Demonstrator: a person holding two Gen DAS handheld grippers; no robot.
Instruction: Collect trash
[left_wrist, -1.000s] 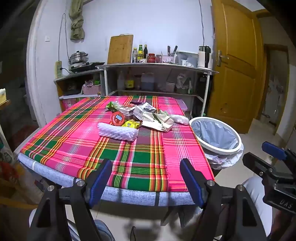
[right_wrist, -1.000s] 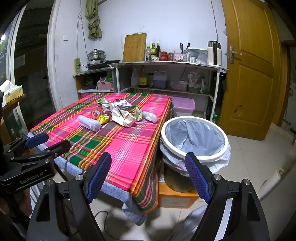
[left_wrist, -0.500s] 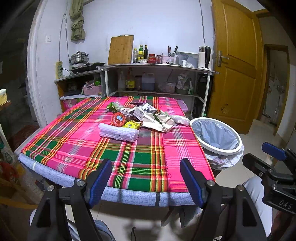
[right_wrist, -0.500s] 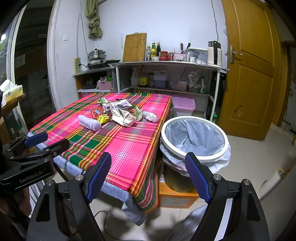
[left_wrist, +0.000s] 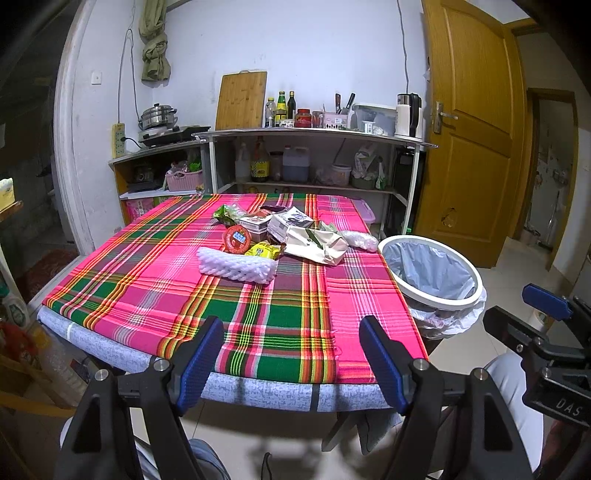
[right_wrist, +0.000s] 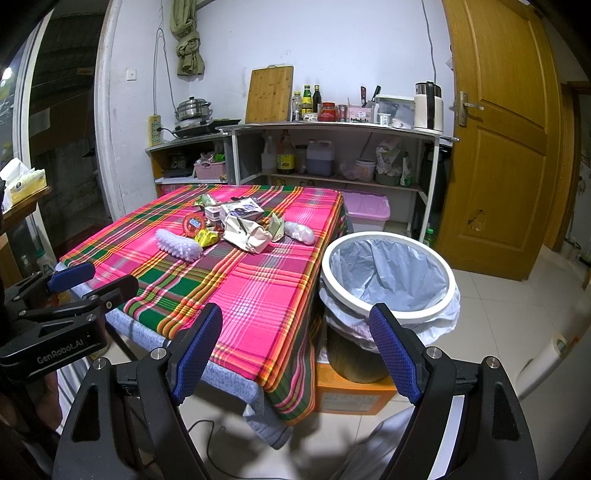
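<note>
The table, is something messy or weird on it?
Yes. A pile of trash sits in the middle of the plaid tablecloth: wrappers, a crumpled paper bag and white foam netting. The lined bin beside the table looks empty.

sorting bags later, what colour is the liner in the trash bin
The liner is pale grey-blue inside the white-rimmed trash bin; clearest in the right wrist view.
</note>
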